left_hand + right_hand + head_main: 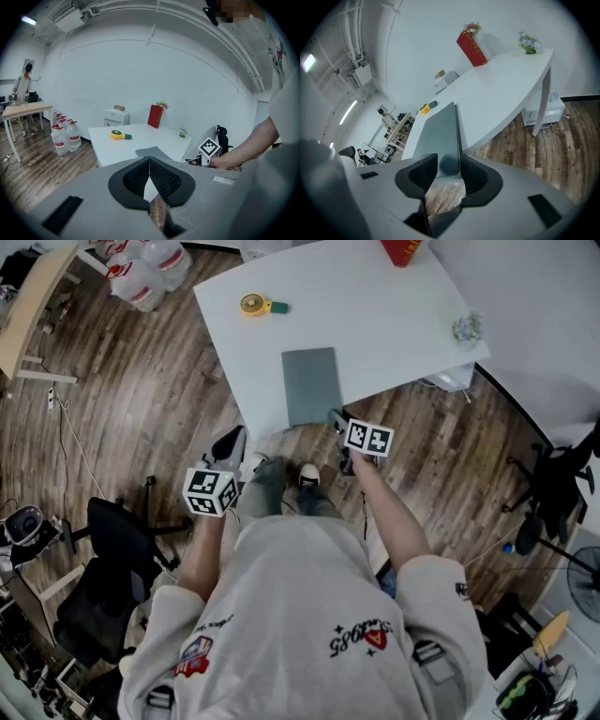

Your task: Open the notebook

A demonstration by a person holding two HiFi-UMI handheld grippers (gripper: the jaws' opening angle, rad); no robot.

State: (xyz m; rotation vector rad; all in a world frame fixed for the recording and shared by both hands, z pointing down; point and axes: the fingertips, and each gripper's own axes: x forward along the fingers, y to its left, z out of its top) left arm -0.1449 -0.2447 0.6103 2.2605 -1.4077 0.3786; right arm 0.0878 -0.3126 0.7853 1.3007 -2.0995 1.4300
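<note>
White tabletop (375,324), thin grey notebook (311,382): probably light, bendy; lift cover at lower-right corner, inside spread right tongs (449,164); left tongs (149,164) pressed together.

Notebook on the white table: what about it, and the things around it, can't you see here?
- notebook: pages, all views; closed grey cover hides them.
- Its near right corner, head view: right gripper covers it.
- red box, head view: cut by the top edge.
- yellow round item: too small in every view to identify.
</note>
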